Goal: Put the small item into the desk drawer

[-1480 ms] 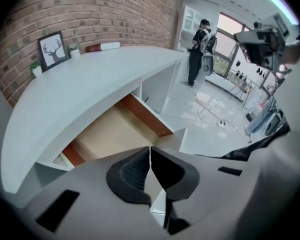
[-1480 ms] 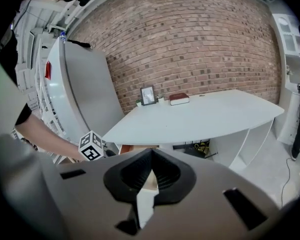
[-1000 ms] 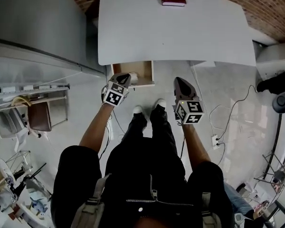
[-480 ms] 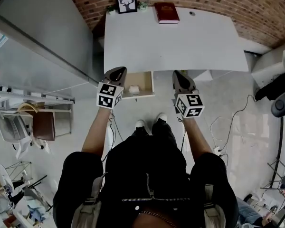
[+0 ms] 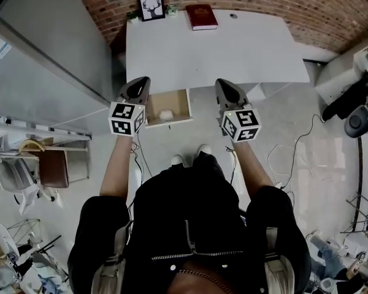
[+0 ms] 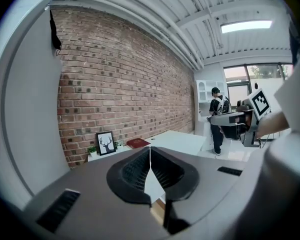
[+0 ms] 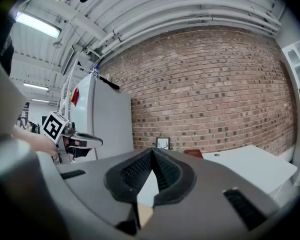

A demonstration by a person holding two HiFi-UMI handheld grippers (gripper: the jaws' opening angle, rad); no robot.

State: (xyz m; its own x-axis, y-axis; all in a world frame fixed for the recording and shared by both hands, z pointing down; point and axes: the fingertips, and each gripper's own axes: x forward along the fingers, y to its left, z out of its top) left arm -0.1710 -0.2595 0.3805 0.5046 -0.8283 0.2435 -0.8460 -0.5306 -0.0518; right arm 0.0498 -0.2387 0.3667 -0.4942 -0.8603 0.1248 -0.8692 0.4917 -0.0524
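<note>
The wooden drawer [image 5: 177, 103] stands pulled out under the front edge of the white desk [image 5: 208, 51]. A small white item [image 5: 166, 114] lies inside it. My left gripper [image 5: 139, 83] hangs just left of the drawer, shut and empty, with its jaws [image 6: 150, 149] pressed together. My right gripper [image 5: 223, 86] is held to the right of the drawer at the desk's front edge. It is also shut with nothing between its jaws [image 7: 152, 150]. Both point toward the brick wall.
A framed deer picture [image 5: 151, 6] and a red book [image 5: 201, 16] sit at the back of the desk. A tall grey cabinet [image 5: 49, 48] stands to the left, and cables [image 5: 288, 158] trail on the floor at right. A person [image 6: 217, 115] stands far off.
The left gripper has drawn back from over the drawer to its left side. Both grippers now sit higher, level with the desk's front edge. The white item stays in the drawer.
</note>
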